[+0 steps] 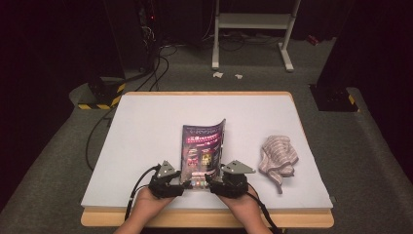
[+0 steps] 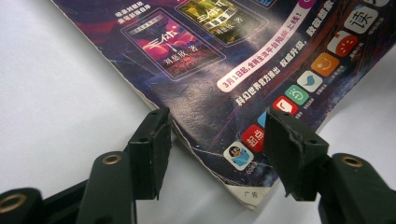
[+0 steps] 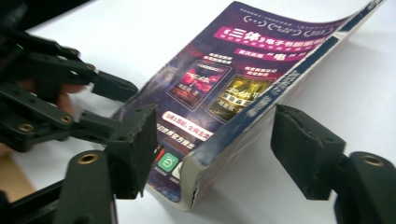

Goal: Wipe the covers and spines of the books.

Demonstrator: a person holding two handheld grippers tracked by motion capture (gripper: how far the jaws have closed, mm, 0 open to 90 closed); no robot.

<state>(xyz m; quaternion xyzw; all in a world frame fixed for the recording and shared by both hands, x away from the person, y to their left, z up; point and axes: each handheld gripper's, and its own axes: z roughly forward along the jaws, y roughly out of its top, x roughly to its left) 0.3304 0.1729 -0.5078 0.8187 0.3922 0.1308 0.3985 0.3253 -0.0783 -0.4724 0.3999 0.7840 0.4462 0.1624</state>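
Both the left gripper [image 2: 212, 135] and the right gripper [image 3: 215, 140] stand open, jaws astride the near corners of the book [image 1: 203, 148], which lies mid-table with its 1 o'clock corner curling up. Probably the grasp is just starting; next, closing squarely on both corners.

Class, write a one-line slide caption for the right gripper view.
Open right gripper straddles the near spine corner of a purple book on a white table; left gripper at the opposite edge.
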